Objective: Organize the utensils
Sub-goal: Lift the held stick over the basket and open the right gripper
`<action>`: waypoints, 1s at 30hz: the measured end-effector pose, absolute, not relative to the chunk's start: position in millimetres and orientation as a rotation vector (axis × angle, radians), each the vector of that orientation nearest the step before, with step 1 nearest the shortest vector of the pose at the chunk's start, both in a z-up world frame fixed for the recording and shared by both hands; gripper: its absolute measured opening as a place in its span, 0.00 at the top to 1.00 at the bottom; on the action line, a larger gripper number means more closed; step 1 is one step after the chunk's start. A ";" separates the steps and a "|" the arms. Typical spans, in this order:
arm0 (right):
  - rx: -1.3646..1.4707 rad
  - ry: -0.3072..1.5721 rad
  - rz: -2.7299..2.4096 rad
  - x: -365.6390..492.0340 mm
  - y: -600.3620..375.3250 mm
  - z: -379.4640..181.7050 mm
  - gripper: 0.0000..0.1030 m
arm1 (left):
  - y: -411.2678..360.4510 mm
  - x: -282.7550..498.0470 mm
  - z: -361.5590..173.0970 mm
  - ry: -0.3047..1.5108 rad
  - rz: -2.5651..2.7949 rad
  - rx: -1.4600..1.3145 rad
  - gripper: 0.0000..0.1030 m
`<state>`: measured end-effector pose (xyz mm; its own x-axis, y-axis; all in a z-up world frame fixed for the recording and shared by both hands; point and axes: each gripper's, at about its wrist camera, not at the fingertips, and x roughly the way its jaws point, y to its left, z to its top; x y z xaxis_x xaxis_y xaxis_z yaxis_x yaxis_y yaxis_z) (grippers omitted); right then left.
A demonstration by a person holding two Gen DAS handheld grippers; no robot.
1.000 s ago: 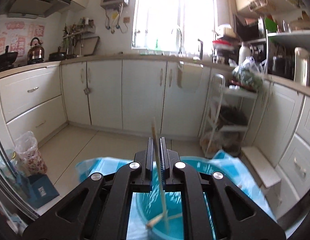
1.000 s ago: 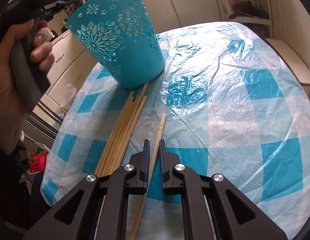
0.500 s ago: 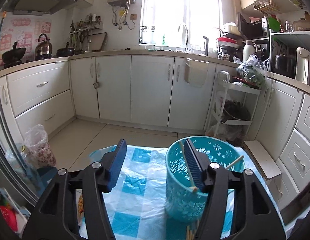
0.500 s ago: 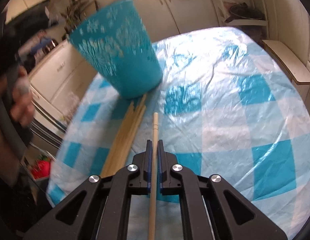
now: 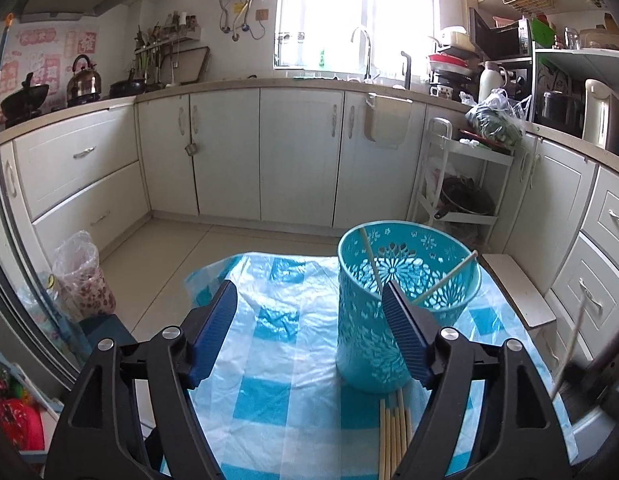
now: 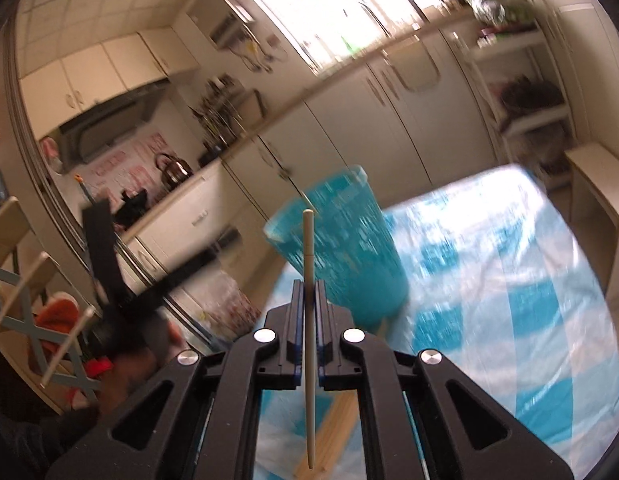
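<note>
Right tool (image 6: 306, 294) pinches one chopstick (image 6: 308, 320), raised and aimed toward the teal basket (image 6: 345, 240); left tool (image 5: 309, 320), its jaws just opened wide with nothing between them, faces the same basket standing on the checked counter (image 5: 269, 360). Two chopsticks (image 5: 449, 278) already lean inside; a bundle of chopsticks (image 5: 393, 436) lies at its base, so the sorting appears under way, mostly unfinished
</note>
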<state>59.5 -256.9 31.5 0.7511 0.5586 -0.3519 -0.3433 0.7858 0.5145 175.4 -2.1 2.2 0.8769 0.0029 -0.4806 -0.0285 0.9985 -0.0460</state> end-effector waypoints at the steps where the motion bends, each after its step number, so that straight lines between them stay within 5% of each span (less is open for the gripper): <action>1: 0.437 0.497 0.516 59.9 -255.5 39.2 0.94 | -0.9 174.6 0.5 0.507 0.017 -0.055 0.30; 15: 0.348 0.125 0.480 102.8 -226.4 138.6 0.94 | 21.8 160.0 -30.4 0.602 0.037 -0.141 0.28; 30: 0.220 0.331 0.305 163.9 -195.1 44.6 0.89 | 20.4 148.9 -52.9 0.678 0.015 -0.176 0.28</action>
<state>163.9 -195.1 44.6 0.9007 0.3282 -0.2846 -0.2567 0.9306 0.2608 148.9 20.4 -52.9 0.7794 -0.0435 -0.6251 -0.0710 0.9850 -0.1571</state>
